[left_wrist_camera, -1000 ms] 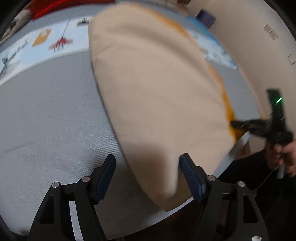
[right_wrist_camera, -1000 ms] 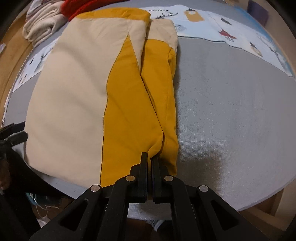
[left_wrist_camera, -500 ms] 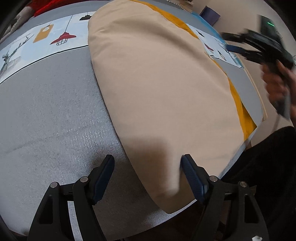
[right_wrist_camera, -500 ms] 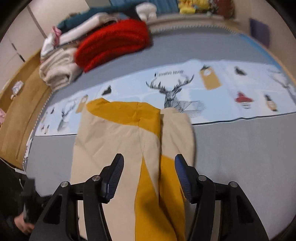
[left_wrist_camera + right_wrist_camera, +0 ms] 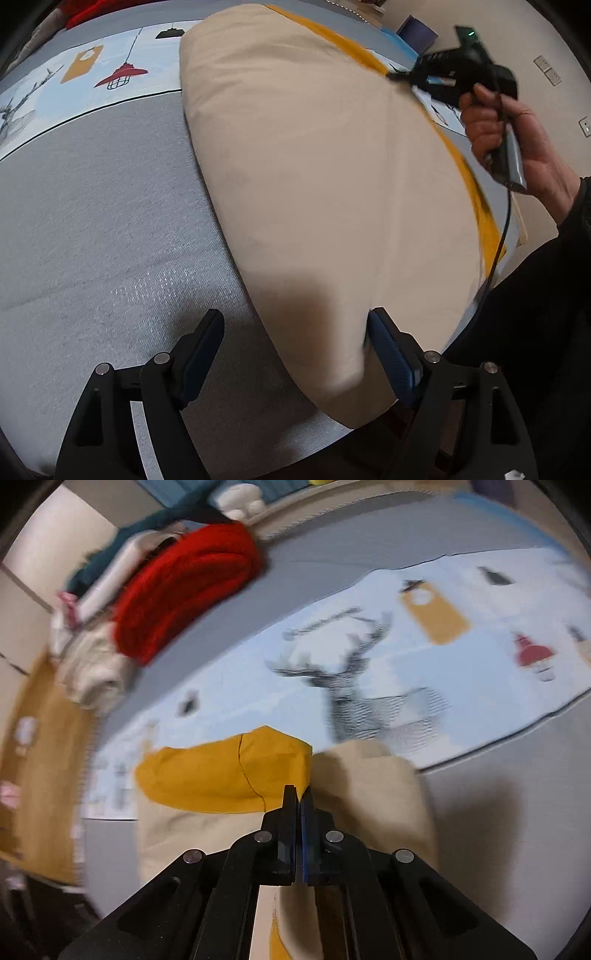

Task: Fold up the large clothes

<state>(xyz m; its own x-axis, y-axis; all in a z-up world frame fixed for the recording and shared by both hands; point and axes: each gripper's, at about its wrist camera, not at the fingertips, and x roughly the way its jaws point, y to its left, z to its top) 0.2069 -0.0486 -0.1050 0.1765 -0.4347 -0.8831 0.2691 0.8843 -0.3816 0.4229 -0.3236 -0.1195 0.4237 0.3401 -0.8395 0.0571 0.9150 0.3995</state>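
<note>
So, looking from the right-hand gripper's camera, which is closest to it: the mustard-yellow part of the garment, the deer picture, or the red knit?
1. The mustard-yellow part, at the right gripper tips, slightly left.
2. The deer picture, beyond, centre-right on the printed cloth.
3. The red knit, farthest, upper left in the clothes pile.

Garment [image 5: 325, 177] — matt woven cloth, smooth, beige with mustard panels. Table cover [image 5: 92, 229]: grey fabric, coarse visible weave, faint sheen. Printed runner [image 5: 424, 657] — flat, matt cloth, pale blue. Red knit [image 5: 184, 587] looks thick, fuzzy. Left gripper [image 5: 295, 347]: matt black plastic, blue ribbed pads [image 5: 391, 354], bright metal pins.
</note>
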